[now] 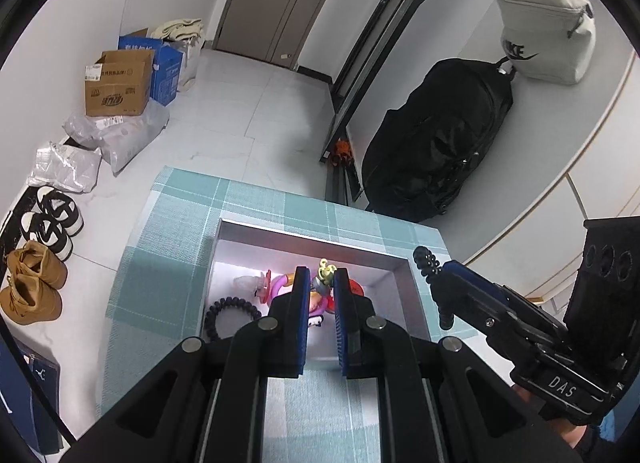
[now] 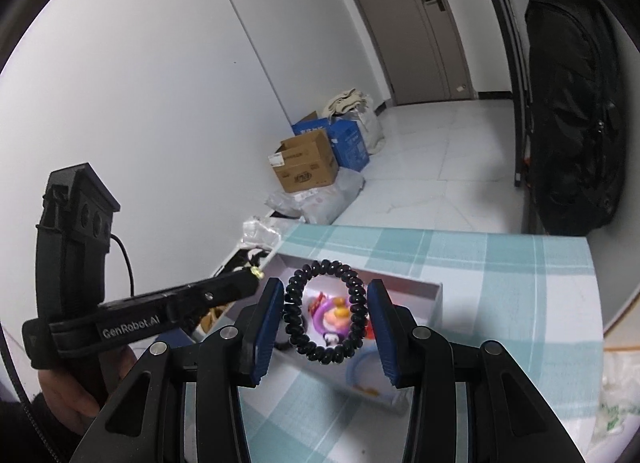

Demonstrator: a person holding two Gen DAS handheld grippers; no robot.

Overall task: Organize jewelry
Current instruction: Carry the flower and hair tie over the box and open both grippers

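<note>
A black spiral hair tie [image 2: 325, 311] is pinched in the right tongs [image 2: 326, 327] above the half-filled white box [image 2: 434, 295], not yet dropped, while the left tongs [image 1: 321, 303] are pressed together on a small charm [image 1: 325, 272].

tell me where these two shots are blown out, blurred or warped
Left wrist view: the white box interior glares pinkish-white around the trinkets, and fisheye bends the cabinet edge into a curve. Right wrist view: the black coil bracelet in the right claw is fairly sharp, the box contents behind it are soft, and the walls bow outward.
</note>
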